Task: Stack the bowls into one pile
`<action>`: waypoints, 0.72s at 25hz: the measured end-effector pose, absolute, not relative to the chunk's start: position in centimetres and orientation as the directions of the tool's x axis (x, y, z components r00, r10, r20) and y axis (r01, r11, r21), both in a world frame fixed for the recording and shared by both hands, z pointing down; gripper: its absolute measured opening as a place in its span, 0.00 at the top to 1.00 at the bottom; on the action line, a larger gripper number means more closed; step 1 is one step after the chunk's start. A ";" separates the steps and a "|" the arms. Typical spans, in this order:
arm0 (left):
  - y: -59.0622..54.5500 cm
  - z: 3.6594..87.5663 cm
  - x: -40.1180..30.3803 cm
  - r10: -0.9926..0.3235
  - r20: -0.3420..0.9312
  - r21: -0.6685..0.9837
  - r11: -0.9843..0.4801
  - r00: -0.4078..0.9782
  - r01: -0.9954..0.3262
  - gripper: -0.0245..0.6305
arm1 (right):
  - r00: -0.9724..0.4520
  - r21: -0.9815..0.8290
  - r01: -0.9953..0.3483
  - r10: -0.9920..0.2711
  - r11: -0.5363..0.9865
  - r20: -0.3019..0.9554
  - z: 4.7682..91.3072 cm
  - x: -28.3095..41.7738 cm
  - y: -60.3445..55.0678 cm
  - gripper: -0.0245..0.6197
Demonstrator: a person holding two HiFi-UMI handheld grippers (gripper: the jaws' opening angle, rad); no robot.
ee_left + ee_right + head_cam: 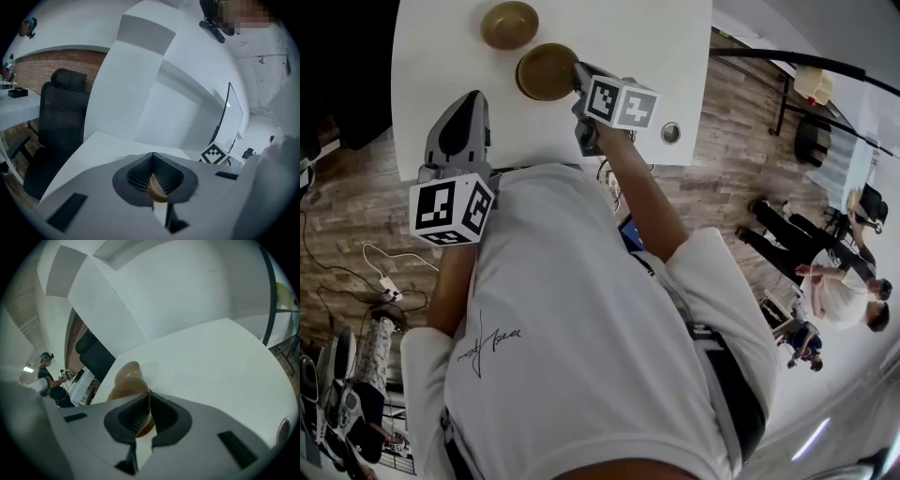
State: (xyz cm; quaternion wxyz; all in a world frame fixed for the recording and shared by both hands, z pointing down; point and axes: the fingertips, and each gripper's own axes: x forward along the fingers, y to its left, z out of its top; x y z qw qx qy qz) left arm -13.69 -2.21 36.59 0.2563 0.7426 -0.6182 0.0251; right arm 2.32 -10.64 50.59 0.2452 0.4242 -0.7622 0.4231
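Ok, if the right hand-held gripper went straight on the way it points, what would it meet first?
Probably the farther brown round bowl, lying just past the nearer brown round bowl whose rim the right hand-held gripper clamps; the gap between them is unclear.

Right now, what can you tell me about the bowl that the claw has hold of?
The nearer bowl is round, shallow and plain brown, of what could be wood or plastic, and empty. It looks upright and seems to rest on the white table. The right claw is shut on its rim, one jaw inside and one outside. A second bowl of the same kind stands close behind it, not stacked with it.
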 end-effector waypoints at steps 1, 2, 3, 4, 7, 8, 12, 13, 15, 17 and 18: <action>-2.2 36.6 -13.7 -0.906 0.355 0.350 -0.103 0.233 -0.931 0.95 | -0.519 -0.436 -0.855 -0.437 0.283 0.734 50.7 2.3 -10.6 0.93; -2.1 36.6 -13.7 -0.906 0.355 0.351 -0.101 0.232 -0.931 0.95 | -0.519 -0.434 -0.855 -0.435 0.284 0.736 50.8 2.3 -10.5 0.93; -2.1 36.6 -13.8 -0.906 0.356 0.351 -0.098 0.230 -0.931 0.95 | -0.518 -0.433 -0.855 -0.433 0.285 0.738 50.9 2.2 -10.5 0.93; -2.0 36.6 -13.8 -0.906 0.356 0.352 -0.096 0.228 -0.931 0.95 | -0.517 -0.430 -0.856 -0.431 0.287 0.740 50.9 2.2 -10.5 0.93; -2.0 36.6 -14.0 -0.907 0.357 0.354 -0.090 0.224 -0.931 0.95 | -0.515 -0.425 -0.856 -0.425 0.293 0.744 51.2 2.0 -10.4 0.92; -1.9 36.6 -14.1 -0.907 0.358 0.355 -0.088 0.222 -0.931 0.95 | -0.515 -0.424 -0.856 -0.423 0.294 0.746 51.3 1.9 -10.4 0.92; -1.9 36.8 -14.5 -0.907 0.361 0.358 -0.080 0.217 -0.930 0.95 | -0.513 -0.420 -0.857 -0.415 0.298 0.752 51.7 1.4 -10.3 0.92; -1.9 36.8 -14.6 -0.907 0.361 0.359 -0.078 0.216 -0.930 0.95 | -0.513 -0.419 -0.857 -0.412 0.300 0.753 51.7 1.3 -10.3 0.92; -1.9 36.9 -14.7 -0.907 0.361 0.361 -0.076 0.215 -0.929 0.95 | -0.514 -0.417 -0.856 -0.410 0.306 0.754 51.8 1.2 -10.3 0.92; -1.9 37.0 -14.7 -0.907 0.362 0.364 -0.075 0.215 -0.928 0.95 | -0.513 -0.413 -0.856 -0.408 0.311 0.755 51.9 1.1 -10.3 0.91; -1.9 37.0 -14.7 -0.907 0.362 0.365 -0.075 0.216 -0.928 0.95 | -0.512 -0.411 -0.856 -0.406 0.313 0.757 52.0 1.1 -10.3 0.91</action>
